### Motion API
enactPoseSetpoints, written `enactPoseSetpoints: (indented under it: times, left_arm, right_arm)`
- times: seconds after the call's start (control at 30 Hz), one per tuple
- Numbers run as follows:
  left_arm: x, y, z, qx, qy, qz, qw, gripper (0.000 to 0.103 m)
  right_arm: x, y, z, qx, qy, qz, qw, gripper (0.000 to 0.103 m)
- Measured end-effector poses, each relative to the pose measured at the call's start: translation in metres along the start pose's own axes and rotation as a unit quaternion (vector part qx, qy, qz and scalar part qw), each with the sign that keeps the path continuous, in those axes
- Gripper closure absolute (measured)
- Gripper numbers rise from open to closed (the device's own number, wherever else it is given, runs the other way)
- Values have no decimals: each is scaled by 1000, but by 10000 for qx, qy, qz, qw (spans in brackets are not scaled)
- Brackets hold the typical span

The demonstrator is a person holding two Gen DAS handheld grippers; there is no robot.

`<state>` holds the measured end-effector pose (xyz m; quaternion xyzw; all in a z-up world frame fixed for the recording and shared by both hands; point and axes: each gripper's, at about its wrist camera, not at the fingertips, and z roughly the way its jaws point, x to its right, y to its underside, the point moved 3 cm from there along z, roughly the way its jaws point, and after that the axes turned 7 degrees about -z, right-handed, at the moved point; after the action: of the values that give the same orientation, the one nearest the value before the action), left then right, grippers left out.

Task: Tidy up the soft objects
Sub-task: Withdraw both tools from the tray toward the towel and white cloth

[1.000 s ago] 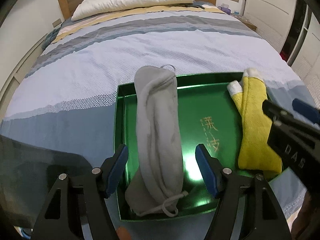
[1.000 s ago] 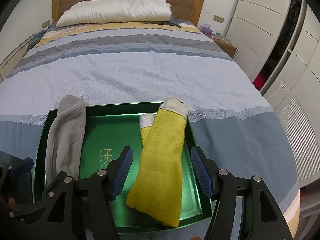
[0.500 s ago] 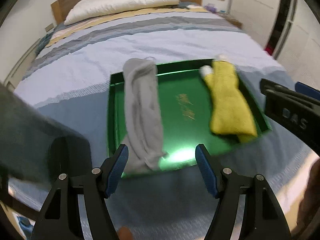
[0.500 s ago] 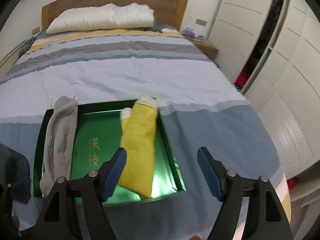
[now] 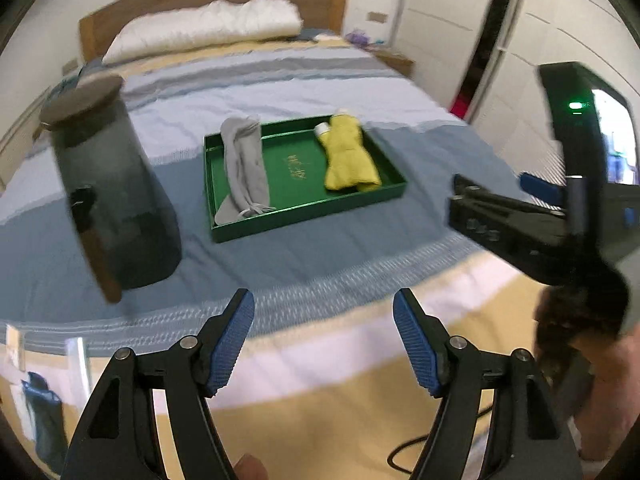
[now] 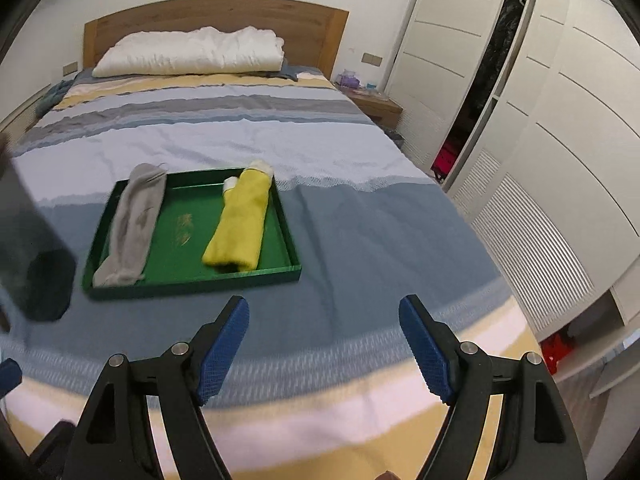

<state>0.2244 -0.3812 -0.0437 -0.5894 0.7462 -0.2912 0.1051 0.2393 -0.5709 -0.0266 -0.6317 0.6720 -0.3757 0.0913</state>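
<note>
A green tray lies on the striped bed. A grey sock lies along the tray's left side. A yellow sock lies along its right side. My left gripper is open and empty, held back over the bed's foot edge. My right gripper is open and empty, also back from the tray. The right gripper's body shows at the right of the left wrist view.
A dark translucent jar with a lid stands on the bed left of the tray, partly seen in the right wrist view. A white pillow lies at the headboard. White wardrobe doors line the right side.
Both grippers have pulled back and up from the tray to beyond the bed's foot edge. The socks stay in the tray. The jar has come into view.
</note>
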Motion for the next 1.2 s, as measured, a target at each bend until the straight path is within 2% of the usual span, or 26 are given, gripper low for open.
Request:
enactPoseSetpoints:
  times: [0.03,0.1,0.3,0.4,0.5,0.67,0.9,1.03,1.2]
  left_arm:
    - [0,5,-12,57,64,69,9999,34]
    - [-7,18,-42,283,181,183,9993,9]
    - [-62,31,-112,810,100,245,9964,9]
    - [-110,39,-145,1024,-86,149,9946,9]
    - [-159,53,-163,1027,-289,-12,9943,9]
    - [-246,85,-172,873,-572,-357,9939,9]
    - [-335,131,-159,543,-907,-709,9919,9]
    - [-353,154,-146,428,-832,-730,9929,9]
    - [-367,176,-131,198,-695,-751,9946,9]
  right_arm:
    - [0,6,-10,29,-29,33,10000,24]
    - [-3,20,-38,88,-61,95,9999,24]
    - [-35,47,-119,384,-282,7,9989,24]
    - [-58,53,-156,567,-479,-125,9972,24]
    - [-93,54,-195,784,-759,-268,9937,24]
    - [-146,59,-240,1008,-1244,-394,9863,23]
    - [-219,76,-261,903,-1842,-738,9759,24]
    - [-257,86,-256,695,-2108,-942,9705,25]
    - [-290,93,-245,481,-2235,-1156,9666,25]
